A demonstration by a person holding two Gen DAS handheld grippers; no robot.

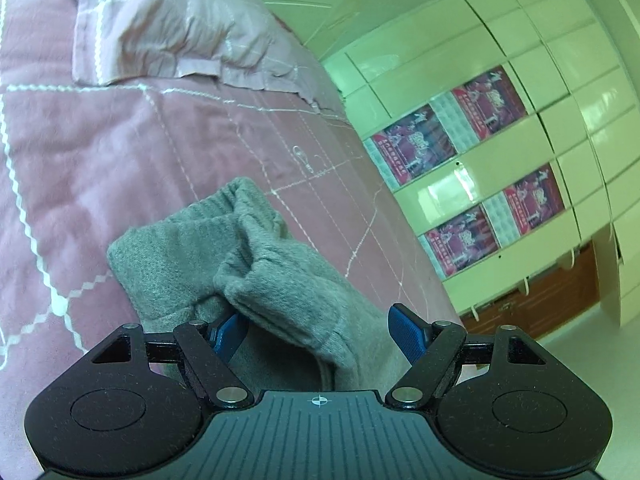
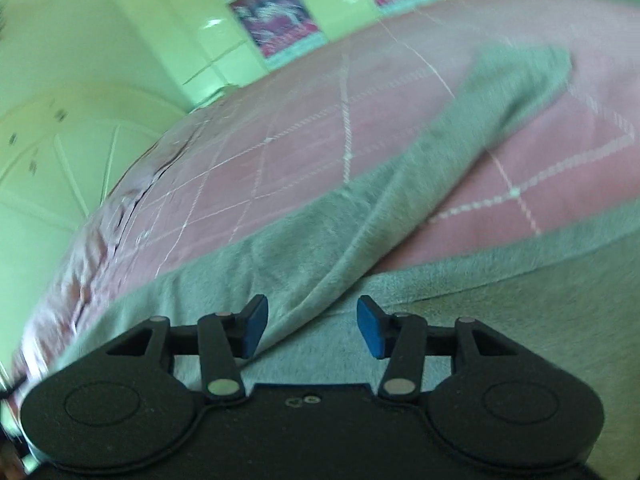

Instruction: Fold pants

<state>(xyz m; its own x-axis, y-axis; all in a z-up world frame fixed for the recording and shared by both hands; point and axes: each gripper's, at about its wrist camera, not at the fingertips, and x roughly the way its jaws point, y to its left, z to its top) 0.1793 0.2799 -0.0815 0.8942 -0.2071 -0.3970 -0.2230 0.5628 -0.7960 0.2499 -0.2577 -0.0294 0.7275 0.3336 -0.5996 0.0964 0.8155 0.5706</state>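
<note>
Grey fleece pants [image 1: 256, 264] lie on a pink quilted bed [image 1: 120, 152]. In the left wrist view the bunched waistband end lies between my left gripper's [image 1: 318, 330] wide-open blue pads; the left pad [image 1: 228, 332] is partly under a fold. In the right wrist view a pant leg [image 2: 440, 140] stretches away to the upper right, and a fold edge of the pants [image 2: 312, 264] runs between my right gripper's [image 2: 312, 326] open pads. Neither gripper clamps the cloth.
A pink pillow [image 1: 168, 28] lies at the head of the bed. Cream wardrobe doors with red posters [image 1: 472, 152] stand beyond the bed's right edge. A wooden floor strip [image 1: 540, 300] shows low by the wardrobe. The right wrist view is motion-blurred.
</note>
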